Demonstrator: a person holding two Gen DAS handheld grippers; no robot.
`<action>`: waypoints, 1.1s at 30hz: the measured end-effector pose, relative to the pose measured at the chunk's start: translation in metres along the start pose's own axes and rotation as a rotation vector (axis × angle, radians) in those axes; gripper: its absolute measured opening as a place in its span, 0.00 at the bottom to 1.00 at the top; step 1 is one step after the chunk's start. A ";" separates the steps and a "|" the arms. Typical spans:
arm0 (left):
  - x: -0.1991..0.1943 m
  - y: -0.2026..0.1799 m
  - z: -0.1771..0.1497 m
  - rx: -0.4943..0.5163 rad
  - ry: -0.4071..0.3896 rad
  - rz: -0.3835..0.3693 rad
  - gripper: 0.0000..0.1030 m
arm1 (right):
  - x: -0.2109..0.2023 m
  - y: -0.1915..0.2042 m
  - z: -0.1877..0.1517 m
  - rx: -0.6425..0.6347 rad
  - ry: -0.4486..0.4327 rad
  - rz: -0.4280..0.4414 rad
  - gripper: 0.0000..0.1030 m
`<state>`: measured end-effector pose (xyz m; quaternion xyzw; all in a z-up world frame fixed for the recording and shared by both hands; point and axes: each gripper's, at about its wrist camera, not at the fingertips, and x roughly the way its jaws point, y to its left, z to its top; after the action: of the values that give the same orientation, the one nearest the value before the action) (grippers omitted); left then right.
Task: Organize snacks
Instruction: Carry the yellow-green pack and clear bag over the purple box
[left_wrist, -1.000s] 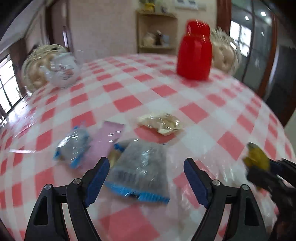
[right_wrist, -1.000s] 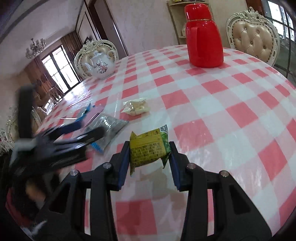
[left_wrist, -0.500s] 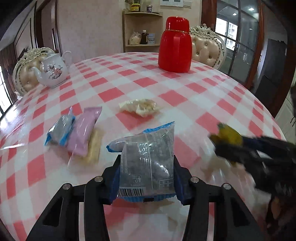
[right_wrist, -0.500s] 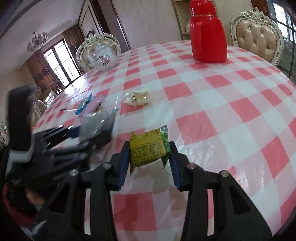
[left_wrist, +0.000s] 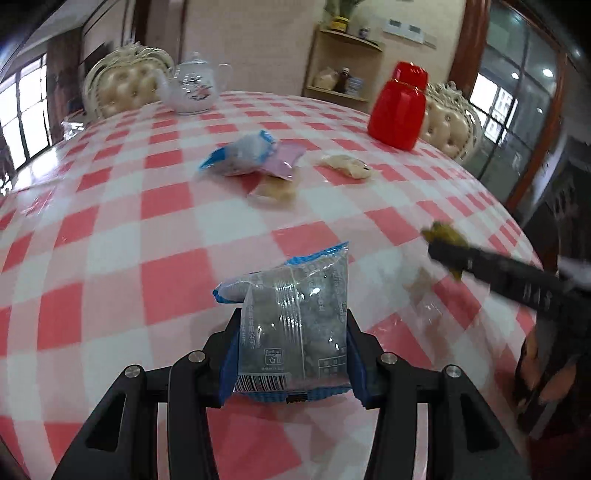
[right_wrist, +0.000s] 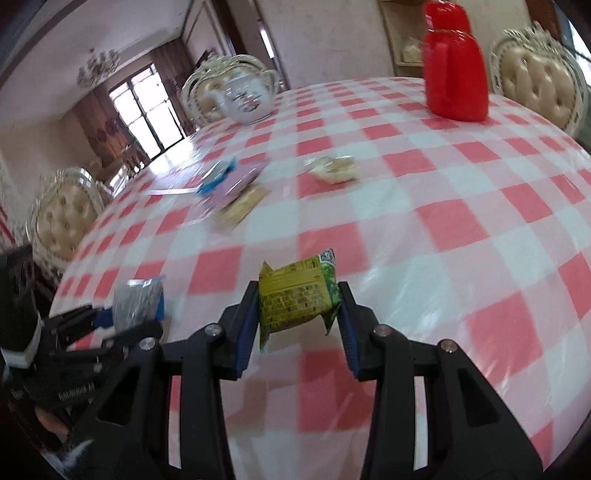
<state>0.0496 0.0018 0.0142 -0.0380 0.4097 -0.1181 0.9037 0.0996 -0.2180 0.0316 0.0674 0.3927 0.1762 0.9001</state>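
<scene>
L gripper (left_wrist: 291, 354) clamped on a grey clear-wrap snack pack w/ blue edges (left_wrist: 295, 325), pads pressing both sides, pack lifted off the bench (left_wrist: 110, 240), barcode end nearest the camera; R gripper (right_wrist: 299, 314) clamped on a small yellow-green snack pack (right_wrist: 297, 295), also held above the cloth, tilted a bit; from the L wrist view the R gripper shows at the right edge as a blurred dark bar w/ the yellow pack at its tip; from the R wrist view the L gripper sits low at the left w/ the grey pack sticking up.

Bench has a red/white check cloth; further out, a small pile of snacks: blue-white pack (left_wrist: 240, 157) on top of a pink pack (left_wrist: 284, 162), a beige cracker pack (left_wrist: 273, 192) just under/near them, touching; a pale crumpled snack pack (left_wrist: 347, 166) near, to the right of the pile, apart from it.

Far side: white floral teapot (left_wrist: 195, 88) at left, red flask (left_wrist: 399, 107) at right, well apart; cream tufted chairs (right_wrist: 539, 85) around the bench; shelf w/ jars (left_wrist: 343, 85) behind.
</scene>
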 end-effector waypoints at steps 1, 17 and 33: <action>-0.005 0.001 -0.001 -0.004 -0.012 -0.002 0.48 | -0.002 0.010 -0.007 -0.014 0.003 -0.006 0.43; -0.053 0.013 -0.036 -0.042 -0.069 0.072 0.48 | -0.038 0.090 -0.060 -0.120 -0.018 -0.001 0.43; -0.103 0.029 -0.079 -0.041 -0.069 0.165 0.48 | -0.054 0.139 -0.088 -0.242 -0.011 -0.009 0.43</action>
<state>-0.0702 0.0574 0.0323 -0.0266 0.3822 -0.0337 0.9231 -0.0357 -0.1099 0.0445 -0.0426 0.3640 0.2182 0.9045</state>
